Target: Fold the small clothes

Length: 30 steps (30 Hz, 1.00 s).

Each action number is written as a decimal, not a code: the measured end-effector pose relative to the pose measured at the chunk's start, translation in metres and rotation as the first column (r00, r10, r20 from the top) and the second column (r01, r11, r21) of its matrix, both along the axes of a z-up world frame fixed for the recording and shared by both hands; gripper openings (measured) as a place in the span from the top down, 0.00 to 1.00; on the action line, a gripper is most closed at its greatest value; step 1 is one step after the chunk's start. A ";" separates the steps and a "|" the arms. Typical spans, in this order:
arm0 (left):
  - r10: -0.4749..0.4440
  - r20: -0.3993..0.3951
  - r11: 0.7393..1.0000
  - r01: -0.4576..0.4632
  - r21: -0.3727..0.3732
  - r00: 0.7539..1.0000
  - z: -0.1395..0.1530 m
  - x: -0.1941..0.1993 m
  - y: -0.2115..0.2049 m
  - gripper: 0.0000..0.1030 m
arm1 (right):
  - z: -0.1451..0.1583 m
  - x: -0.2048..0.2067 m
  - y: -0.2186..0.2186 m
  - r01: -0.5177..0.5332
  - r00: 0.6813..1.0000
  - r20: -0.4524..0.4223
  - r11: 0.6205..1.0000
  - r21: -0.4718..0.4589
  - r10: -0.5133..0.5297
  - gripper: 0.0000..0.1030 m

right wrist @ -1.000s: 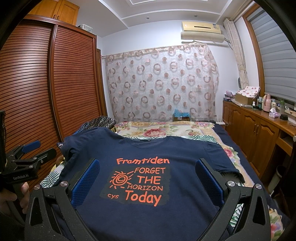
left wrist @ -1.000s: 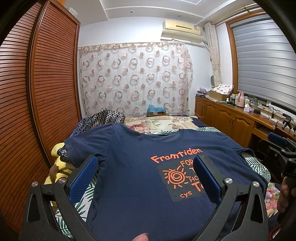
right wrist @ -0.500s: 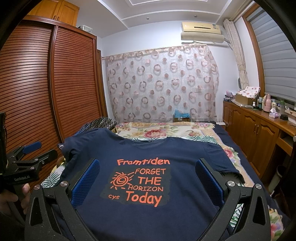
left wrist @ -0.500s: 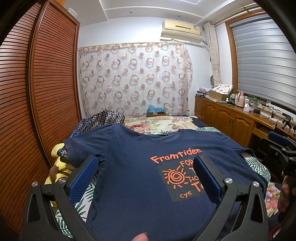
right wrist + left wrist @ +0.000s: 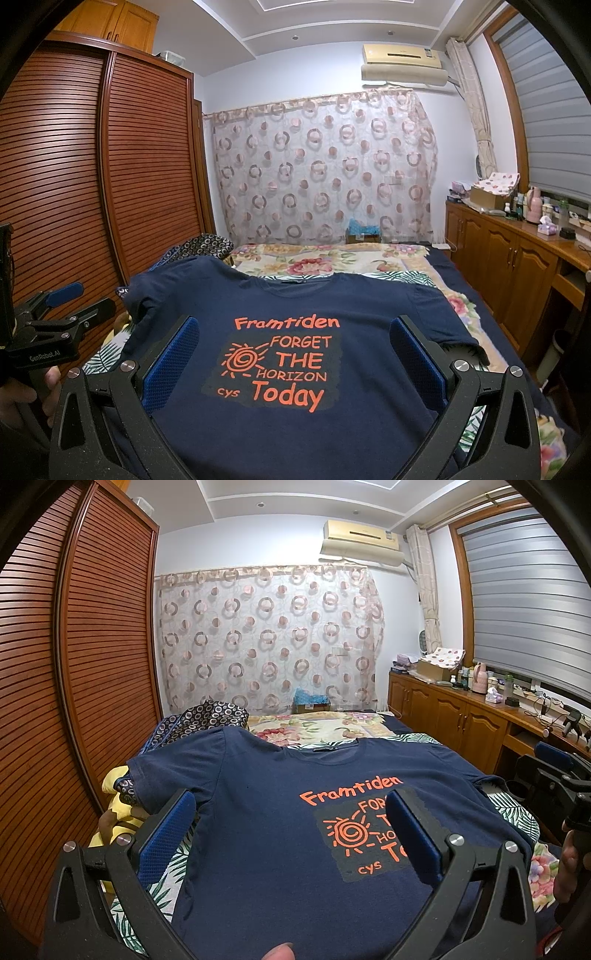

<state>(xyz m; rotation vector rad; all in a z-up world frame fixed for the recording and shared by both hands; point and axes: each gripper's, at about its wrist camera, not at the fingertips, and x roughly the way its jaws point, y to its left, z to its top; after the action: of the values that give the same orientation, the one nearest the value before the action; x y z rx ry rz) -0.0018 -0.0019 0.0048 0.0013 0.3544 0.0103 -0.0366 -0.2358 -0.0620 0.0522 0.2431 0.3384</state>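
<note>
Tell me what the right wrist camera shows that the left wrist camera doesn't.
Only the right wrist view shows the whole orange print, down to "Today", and the left gripper from the side, open. Only the left wrist view shows the yellow item beside the wardrobe and the right gripper at the frame's edge; there its right finger covers part of the print. Both show the navy T-shirt spread face up on the bed, each gripper's own blue-padded fingers wide apart holding nothing, the circle-patterned curtain and the air conditioner.
</note>
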 end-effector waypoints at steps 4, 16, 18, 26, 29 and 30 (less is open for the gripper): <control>0.001 0.000 1.000 -0.001 0.001 1.000 0.000 0.000 0.000 0.00 | 0.001 0.000 0.001 -0.001 1.000 0.000 1.000 0.000 0.001 0.00; 0.000 0.002 1.000 0.000 0.001 1.000 0.000 0.000 0.000 0.00 | 0.001 0.000 0.002 0.000 1.000 0.001 1.000 0.003 0.000 0.00; 0.000 0.002 1.000 0.000 0.001 1.000 0.000 0.000 0.000 0.00 | 0.001 0.000 0.002 -0.002 1.000 0.001 1.000 0.002 0.002 0.00; 0.004 -0.014 1.000 -0.004 0.006 1.000 0.004 0.001 0.003 0.00 | -0.005 0.009 0.005 -0.019 1.000 -0.024 1.000 0.006 0.019 0.00; 0.004 -0.027 1.000 -0.004 0.004 1.000 0.004 0.003 0.004 0.00 | -0.010 0.020 0.008 -0.034 0.998 -0.046 0.999 0.008 0.034 0.00; 0.007 -0.035 1.000 -0.007 0.001 0.999 0.002 0.005 0.007 0.00 | -0.012 0.021 0.007 -0.036 0.998 -0.050 0.999 0.008 0.037 0.00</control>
<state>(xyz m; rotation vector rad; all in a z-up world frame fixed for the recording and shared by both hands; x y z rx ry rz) 0.0028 0.0054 0.0072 0.0009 0.3894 0.0176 -0.0153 -0.2286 -0.0740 0.0637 0.2930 0.3748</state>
